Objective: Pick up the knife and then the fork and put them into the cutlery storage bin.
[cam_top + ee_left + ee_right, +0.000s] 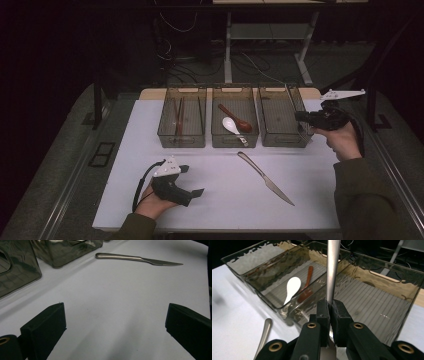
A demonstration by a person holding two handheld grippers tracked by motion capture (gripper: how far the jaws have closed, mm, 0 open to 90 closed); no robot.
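Observation:
My right gripper is shut on the handle of a metal utensil. The handle rises steeply over the right-hand bin; its working end is hidden below the jaws. A table knife lies flat on the white table between the two hands. My left gripper rests low at the front left, open, with bare table between its jaws and the knife well ahead of it.
Three smoky clear bins stand in a row at the back of the table. The left bin holds brown sticks, the middle bin a white spoon and a brown spoon. The right bin's ribbed floor is bare.

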